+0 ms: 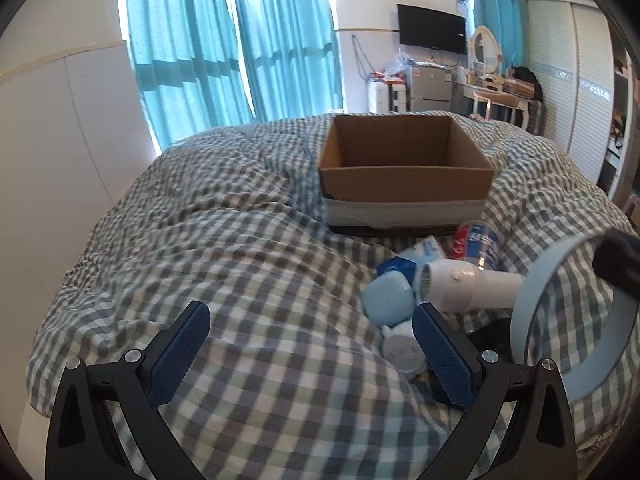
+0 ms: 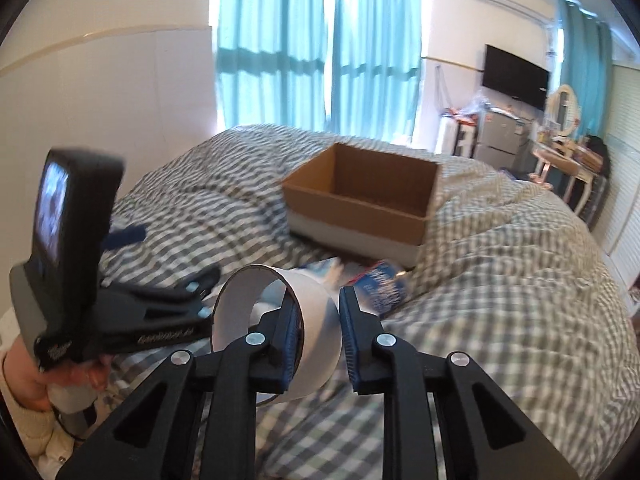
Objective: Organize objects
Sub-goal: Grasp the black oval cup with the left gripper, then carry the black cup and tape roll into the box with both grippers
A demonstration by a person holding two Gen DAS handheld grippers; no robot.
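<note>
Tape roll [image 2: 280, 332] is what I've got right now: my right claw [image 2: 320, 336] is pinching its wall, one finger inside the ring and one outside, and it looks lifted just off the checked bed [image 2: 500, 280]. So I'd call this the carry step. Next I need to swing it toward the cardboard box [image 2: 360, 196], which sits at about 12 o'clock from the claw, well apart, and let go over the opening. My left claw [image 1: 312, 344] is spread wide with nothing in it, and the pile with the white tube [image 1: 472, 284] sits at its 1 o'clock, near.
</note>
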